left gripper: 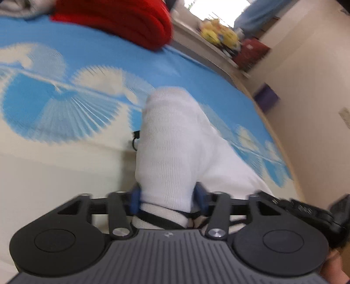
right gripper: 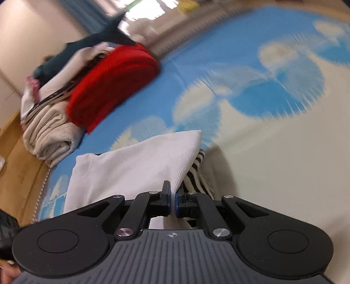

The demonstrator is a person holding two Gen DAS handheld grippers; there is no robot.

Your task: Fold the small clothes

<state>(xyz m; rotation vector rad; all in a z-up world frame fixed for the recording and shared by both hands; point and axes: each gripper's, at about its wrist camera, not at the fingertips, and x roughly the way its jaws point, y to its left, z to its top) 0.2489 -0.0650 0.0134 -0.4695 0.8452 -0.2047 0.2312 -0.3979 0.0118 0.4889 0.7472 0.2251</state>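
A white ribbed garment (left gripper: 170, 135) rises in a bunch straight ahead of my left gripper (left gripper: 168, 196). It fills the gap between the two blue pads, which press on it from both sides. In the right wrist view the same white garment (right gripper: 135, 161) spreads out to the left, and my right gripper (right gripper: 174, 201) is shut on a thin fold of its edge. A black-and-white striped cloth (right gripper: 196, 172) lies under the garment, just right of the right fingers. Everything rests on a blue and cream patterned bed sheet (right gripper: 273, 153).
A folded red cloth (right gripper: 111, 87) sits on a stack with a beige folded towel (right gripper: 50, 135) near the bed's far left edge; the red cloth (left gripper: 122, 19) is also at the top of the left view. Wooden floor (right gripper: 17, 157) lies beyond. A cluttered shelf (left gripper: 218, 35) and wall (left gripper: 306, 87) stand at right.
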